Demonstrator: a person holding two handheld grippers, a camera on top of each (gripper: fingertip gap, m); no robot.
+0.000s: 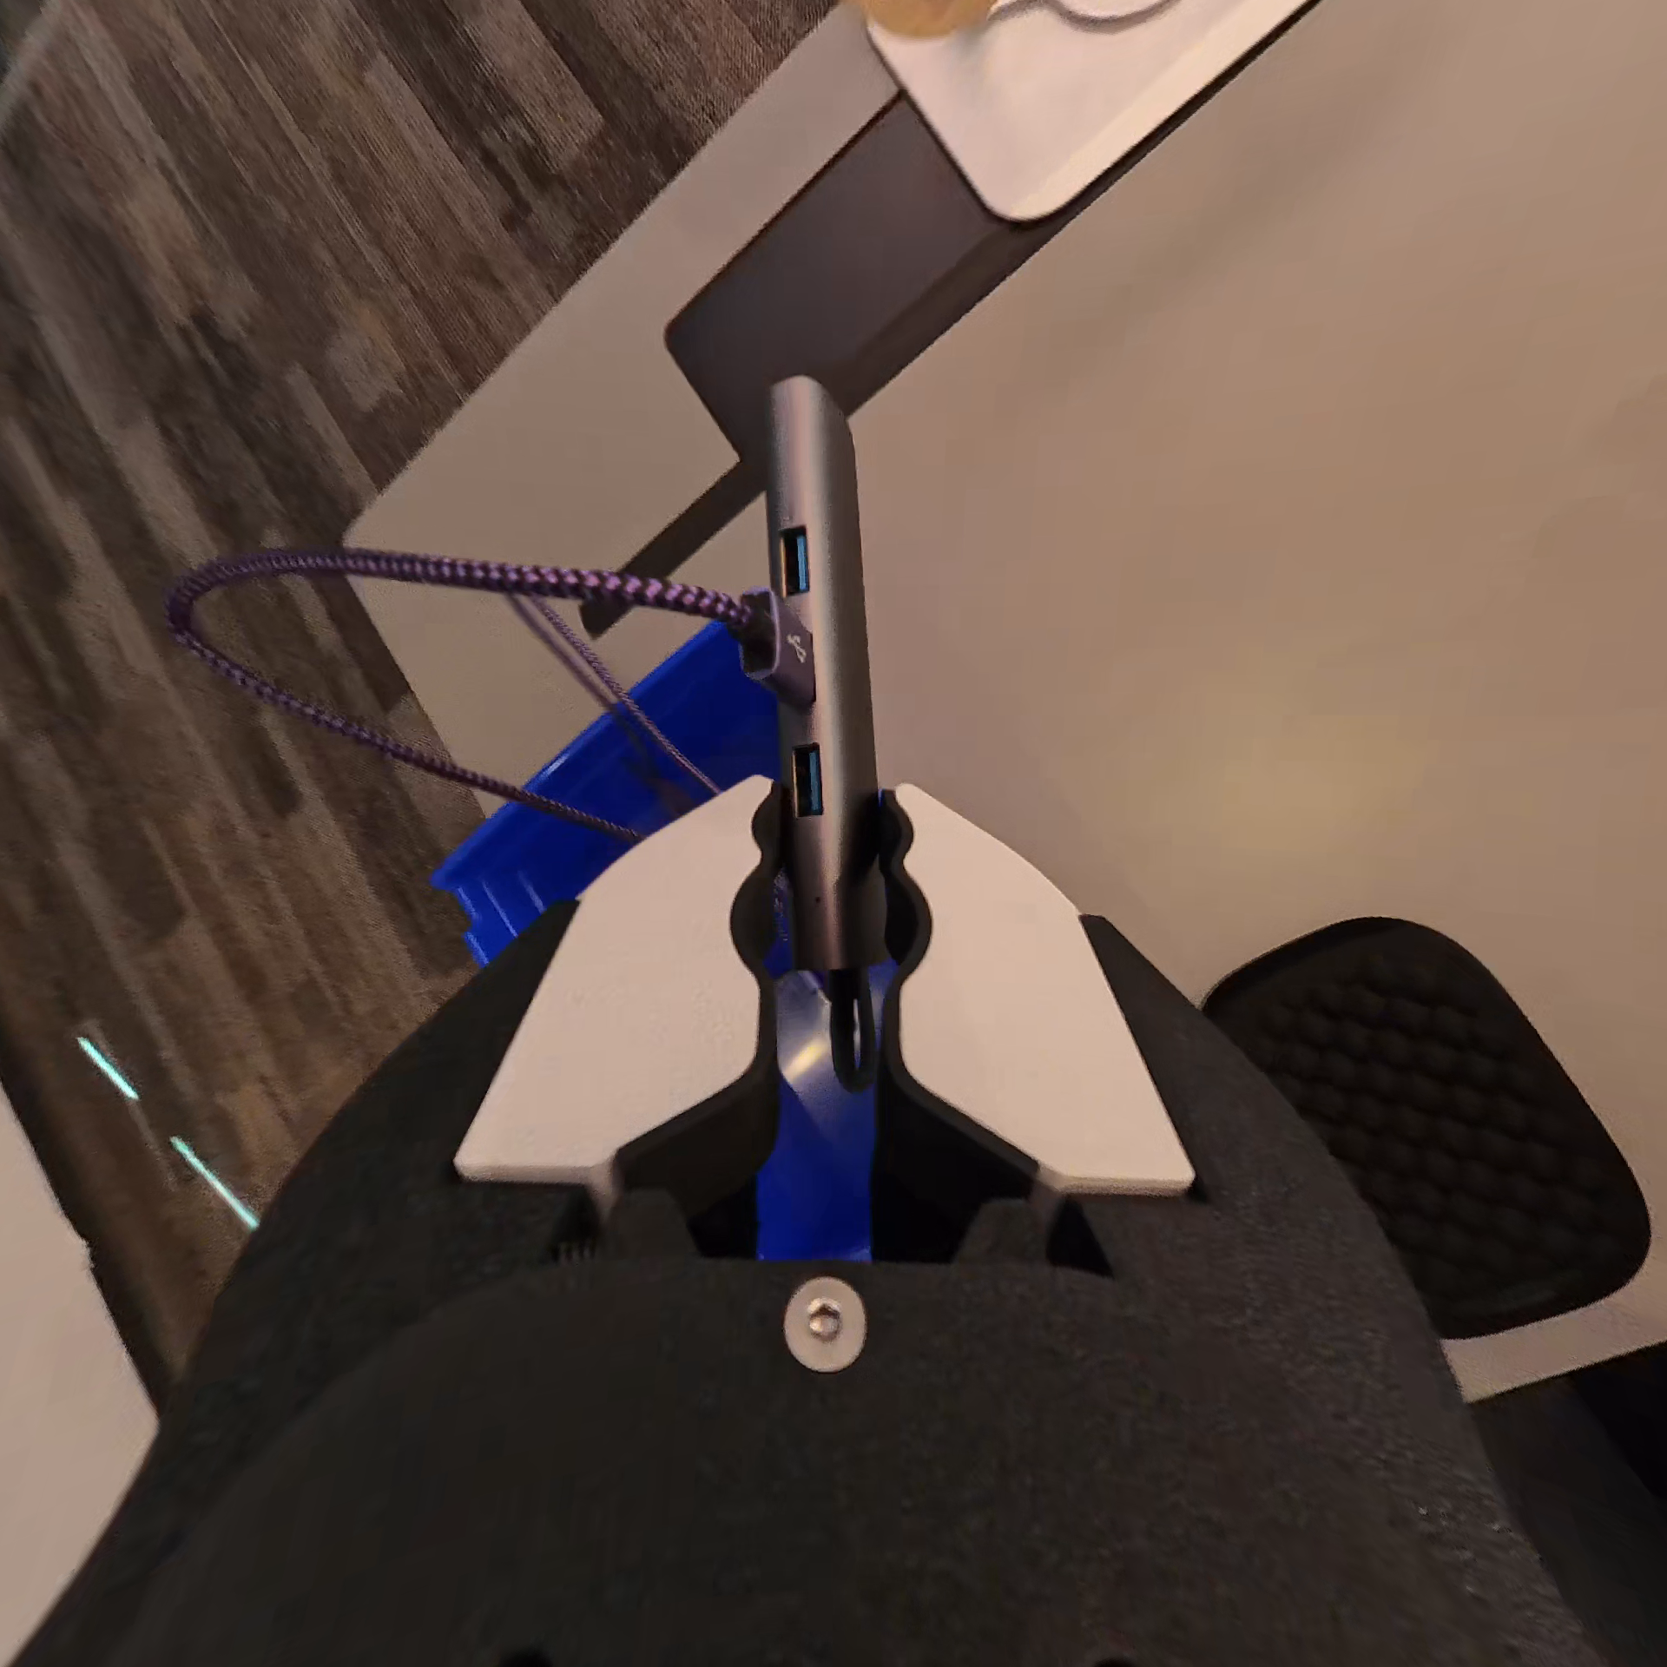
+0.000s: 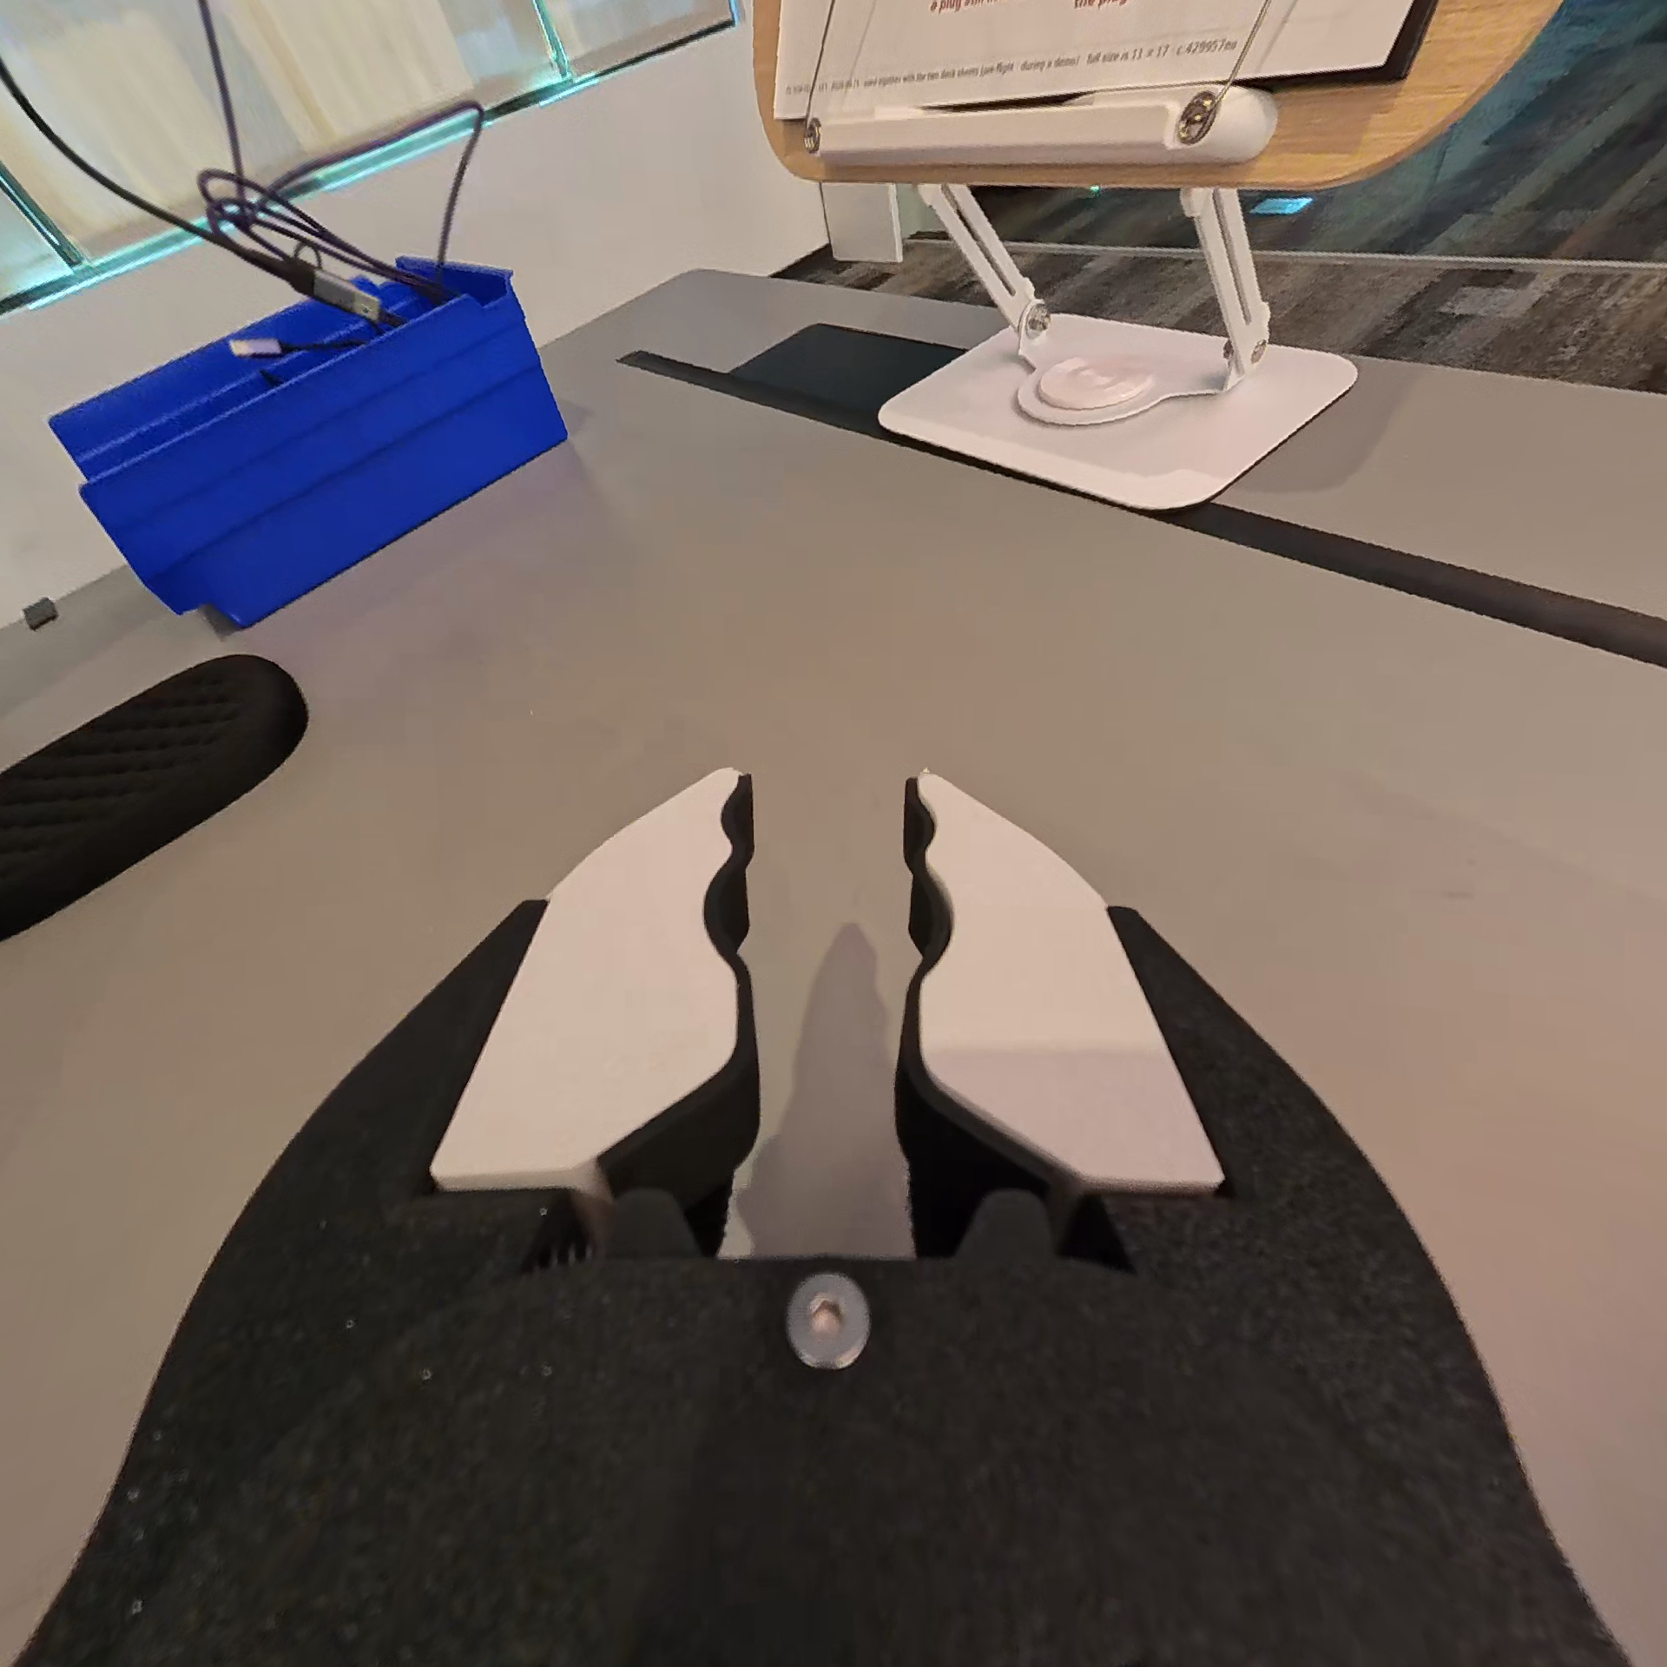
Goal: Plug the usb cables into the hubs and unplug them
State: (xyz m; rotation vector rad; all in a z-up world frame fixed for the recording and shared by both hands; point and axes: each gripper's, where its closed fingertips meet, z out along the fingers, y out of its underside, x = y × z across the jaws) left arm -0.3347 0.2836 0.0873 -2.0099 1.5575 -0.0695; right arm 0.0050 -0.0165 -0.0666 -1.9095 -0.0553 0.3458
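Hub (image 1: 816,686) sits clamped by its lower end in my left gripper (image 1: 828,803), long axis running straight out along the fingers, ports facing left. Purple cable (image 1: 361,577) is seated in the middle port, its plug (image 1: 778,648) projecting left, just ahead of the fingertips. My right gripper (image 2: 828,785) hovers over the table (image 2: 1173,767), jaws moderately apart and empty, with the blue bin (image 2: 307,478) well ahead to its left. I judge unplugging next: right gripper pulls perpendicular to the hub axis.

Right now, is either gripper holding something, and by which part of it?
The left gripper holds the grey USB hub by its lower end, near its short cable. The right gripper is open and holds nothing.
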